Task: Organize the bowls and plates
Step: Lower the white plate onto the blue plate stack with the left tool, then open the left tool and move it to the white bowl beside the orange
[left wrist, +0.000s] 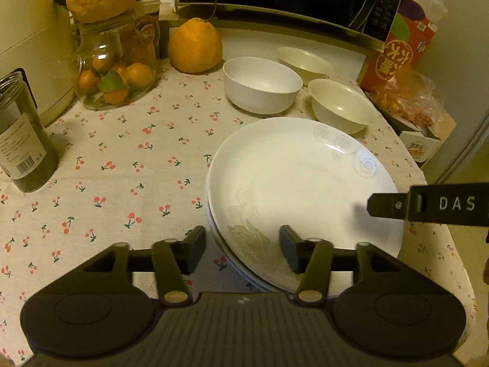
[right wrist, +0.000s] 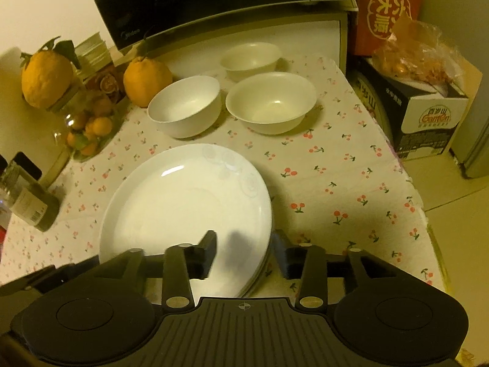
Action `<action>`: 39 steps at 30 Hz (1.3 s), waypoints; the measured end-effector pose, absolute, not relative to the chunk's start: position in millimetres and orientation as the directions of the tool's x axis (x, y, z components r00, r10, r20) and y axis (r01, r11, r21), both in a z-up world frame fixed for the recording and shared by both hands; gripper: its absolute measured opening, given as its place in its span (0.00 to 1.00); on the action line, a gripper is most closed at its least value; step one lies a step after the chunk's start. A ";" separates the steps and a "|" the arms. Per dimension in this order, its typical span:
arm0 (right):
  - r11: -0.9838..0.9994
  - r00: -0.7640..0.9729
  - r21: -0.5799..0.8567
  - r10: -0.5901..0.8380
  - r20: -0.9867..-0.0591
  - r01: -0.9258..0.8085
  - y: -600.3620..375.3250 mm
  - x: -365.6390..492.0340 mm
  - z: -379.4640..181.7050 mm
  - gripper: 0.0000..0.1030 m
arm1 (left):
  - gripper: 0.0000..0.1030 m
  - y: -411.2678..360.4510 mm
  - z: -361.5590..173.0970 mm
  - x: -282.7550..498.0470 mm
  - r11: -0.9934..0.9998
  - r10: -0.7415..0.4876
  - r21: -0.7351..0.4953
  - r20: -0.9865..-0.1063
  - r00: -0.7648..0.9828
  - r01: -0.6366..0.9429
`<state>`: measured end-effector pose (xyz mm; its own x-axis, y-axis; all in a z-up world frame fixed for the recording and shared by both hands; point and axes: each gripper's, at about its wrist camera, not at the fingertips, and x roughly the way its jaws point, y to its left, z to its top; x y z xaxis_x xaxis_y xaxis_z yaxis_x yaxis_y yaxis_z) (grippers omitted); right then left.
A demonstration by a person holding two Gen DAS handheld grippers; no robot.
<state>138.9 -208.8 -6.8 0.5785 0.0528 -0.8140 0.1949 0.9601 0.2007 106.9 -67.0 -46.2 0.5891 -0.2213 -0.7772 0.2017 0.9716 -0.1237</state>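
Cherry-print tablecloth point(left wrist: 122, 165); plate stack point(left wrist: 293, 183) near rim hidden behind tongs point(left wrist: 243, 249)

Your left tongs point(left wrist: 243, 249) are matte black, with a ribbed base plate, two round side housings, and brass-coloured pivot pins on the linkage arms. Your right tongs point(right wrist: 244, 253) look alike; white letters "DAS" and a small screw mark one finger.

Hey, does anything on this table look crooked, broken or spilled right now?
Nothing is broken or spilled. The stack of plates sits slightly uneven, lower rims peeking out on one side. The three bowls stand loose, not nested.
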 end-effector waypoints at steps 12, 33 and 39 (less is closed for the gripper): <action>0.932 0.618 0.274 0.073 -0.783 0.237 -214.7 150.7 -1.2 0.78 | 0.89 -56.0 -43.0 120.9 0.970 -0.240 -0.165 -0.783 0.574 0.180; 0.718 0.749 0.640 0.257 -0.611 0.275 -233.6 220.6 -3.5 0.86 | 0.99 -29.6 -7.8 196.9 0.989 -0.137 -0.139 -0.751 0.646 0.048; 0.652 0.768 0.714 0.310 -0.560 0.257 -231.1 244.8 -15.8 0.86 | 0.98 -27.0 -16.8 229.7 0.979 -0.155 -0.203 -0.727 0.669 0.006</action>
<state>244.9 -231.1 -15.8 0.7683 0.3101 -0.5599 0.2568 0.6519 0.7135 229.7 -27.0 -16.8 0.6687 -0.1552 -0.7272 0.0060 0.9791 -0.2034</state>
